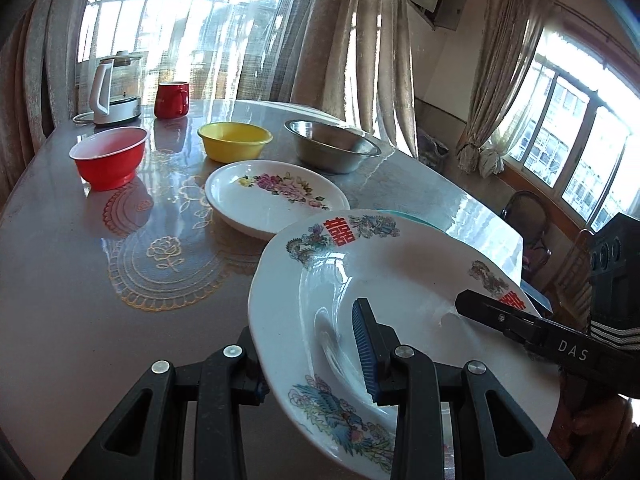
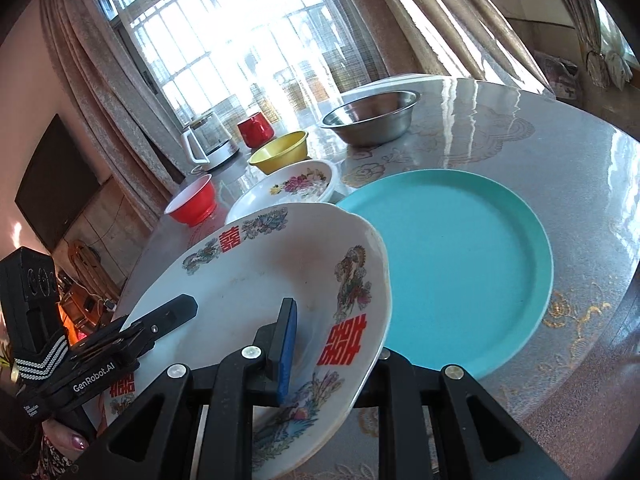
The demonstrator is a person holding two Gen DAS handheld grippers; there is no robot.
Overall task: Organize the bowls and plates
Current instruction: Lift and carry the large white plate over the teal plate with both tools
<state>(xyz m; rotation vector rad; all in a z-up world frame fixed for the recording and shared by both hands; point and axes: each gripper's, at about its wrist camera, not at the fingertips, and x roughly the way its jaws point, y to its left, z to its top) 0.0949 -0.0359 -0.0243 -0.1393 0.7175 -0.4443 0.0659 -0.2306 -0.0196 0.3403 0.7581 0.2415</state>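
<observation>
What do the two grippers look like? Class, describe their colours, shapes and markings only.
Both are black, with angular linkage arms joined by silver round pivots and ribbed blue pads on the fingers. The left gripper reads "GenRobot.AI" in white; the right gripper shows "DAS". Each has a black strap with white stripes. The left hand has glossy pink nails.

Home dining room: beige floor-length curtains [image 1: 372,40] on barred windows, glass-topped lace-patterned tabletop [image 1: 80,248], white electric glass kettle [image 1: 114,88], red ceramic mug [image 1: 172,100], wall-mounted black television [image 2: 56,176].
</observation>
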